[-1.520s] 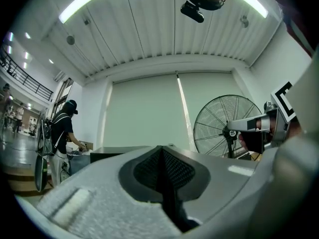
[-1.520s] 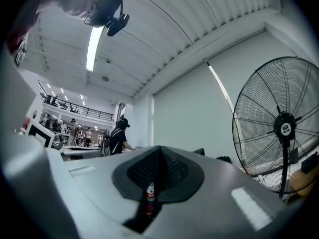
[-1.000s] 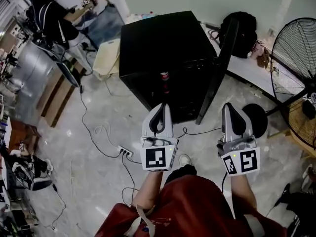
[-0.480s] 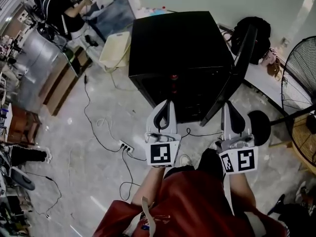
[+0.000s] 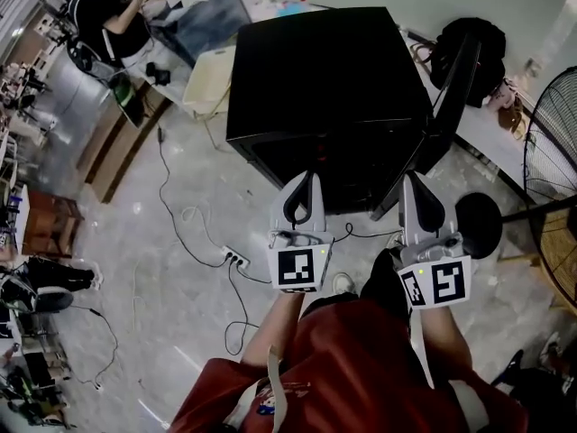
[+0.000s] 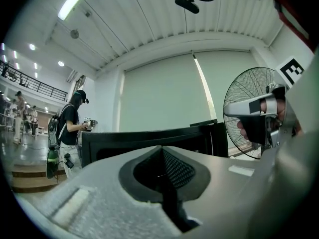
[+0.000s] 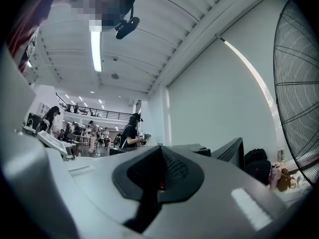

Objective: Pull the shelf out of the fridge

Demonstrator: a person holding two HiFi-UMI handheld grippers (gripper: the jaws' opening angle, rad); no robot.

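The black fridge (image 5: 325,70) stands on the floor (image 5: 180,197) with its door (image 5: 433,124) swung open to the right, and the shelf to be pulled out sits somewhere inside the dark opening facing the person; no view shows it clearly, so its height and its front edge cannot be told yet. The left tool (image 5: 305,179) and the right tool (image 5: 410,182) hover side by side just in front of that opening, above the floor and touching nothing. In each tool's own view the two jaws are pressed together with nothing between them (image 6: 162,151) (image 7: 160,151). The step in hand looks like the approach, and doing it well probably means getting lower first, since from this steep angle the fridge's top hides the inside. One tool has to part its jaws before it goes in, then close on the shelf's front lip near the middle so that the pull is even. The shelf should come straight out and level; a crooked pull could jam it in its side rails. The right tool is close to the door's edge, so it needs room there, and it could steady the fridge or support the shelf once that is partly out.
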